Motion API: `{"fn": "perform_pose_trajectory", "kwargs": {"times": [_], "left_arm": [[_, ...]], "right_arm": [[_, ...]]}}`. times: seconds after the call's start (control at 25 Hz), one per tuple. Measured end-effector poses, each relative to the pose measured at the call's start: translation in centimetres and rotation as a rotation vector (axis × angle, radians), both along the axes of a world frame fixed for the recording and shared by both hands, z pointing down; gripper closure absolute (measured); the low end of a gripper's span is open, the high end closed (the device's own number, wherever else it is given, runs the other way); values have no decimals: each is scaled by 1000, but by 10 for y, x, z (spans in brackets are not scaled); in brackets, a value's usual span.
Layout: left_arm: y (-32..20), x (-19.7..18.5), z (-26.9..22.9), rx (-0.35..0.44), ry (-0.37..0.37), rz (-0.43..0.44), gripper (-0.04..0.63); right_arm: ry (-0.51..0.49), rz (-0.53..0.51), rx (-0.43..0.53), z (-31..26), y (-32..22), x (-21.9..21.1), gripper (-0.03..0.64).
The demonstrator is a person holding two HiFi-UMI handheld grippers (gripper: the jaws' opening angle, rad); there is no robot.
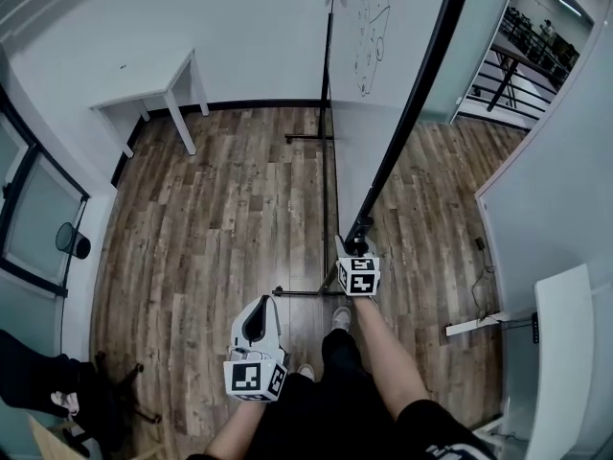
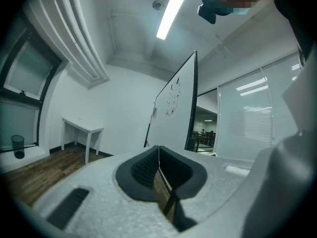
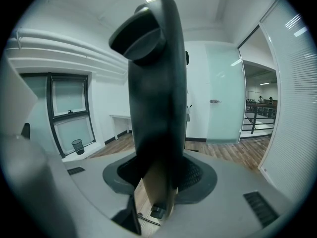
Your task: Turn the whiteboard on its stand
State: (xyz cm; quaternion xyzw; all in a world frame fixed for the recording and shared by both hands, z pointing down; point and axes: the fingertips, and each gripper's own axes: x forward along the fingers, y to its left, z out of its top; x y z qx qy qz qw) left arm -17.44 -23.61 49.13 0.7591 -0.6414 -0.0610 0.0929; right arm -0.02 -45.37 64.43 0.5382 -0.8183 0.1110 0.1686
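Observation:
The whiteboard [image 1: 383, 56] hangs tilted on its black stand [image 1: 327, 142], with black marker drawings near its far end. Its black frame edge [image 1: 412, 113] runs down toward me. My right gripper [image 1: 356, 249] is shut on the near end of that frame; in the right gripper view the dark frame [image 3: 156, 83] fills the space between the jaws [image 3: 158, 182]. My left gripper [image 1: 257, 319] hangs lower and to the left, away from the board, shut with nothing in it. In the left gripper view its pads [image 2: 158, 155] meet, and the whiteboard [image 2: 173, 108] stands ahead.
A white table [image 1: 158, 94] stands against the far wall at left. A dark bin [image 1: 72, 241] sits by the window. The stand's foot bar [image 1: 306, 292] lies on the wood floor by my shoes [image 1: 341, 318]. A doorway [image 1: 508, 56] opens at the far right, and a white panel [image 1: 565, 353] is at the near right.

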Motion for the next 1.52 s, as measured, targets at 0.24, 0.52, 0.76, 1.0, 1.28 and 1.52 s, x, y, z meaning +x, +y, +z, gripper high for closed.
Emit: {"fn": "perform_pose_trajectory", "kwargs": {"times": [0.24,0.52,0.76,1.0,1.28,1.52], "left_arm": [[28,-5,5,-14,4,40,577],[58,-9,7,-28,11,34,577],[72,-6,13,-42,26,32,577],[85,4,14,-41,11,41,577],[105,10,8,-31,-9,41,577],[132,16,4,-26,-11,27,577]], "right_arm": [[-10,2,8,1,37,-2,449],[-10,1,8,4,75,-4,448],[-10,-8,15,4,96,-5,449],[-11,-19,23,7,115,-7,448],[-14,-24,24,6,140,-9,448],[-17,-31,23,6,170,-7,448]]}}
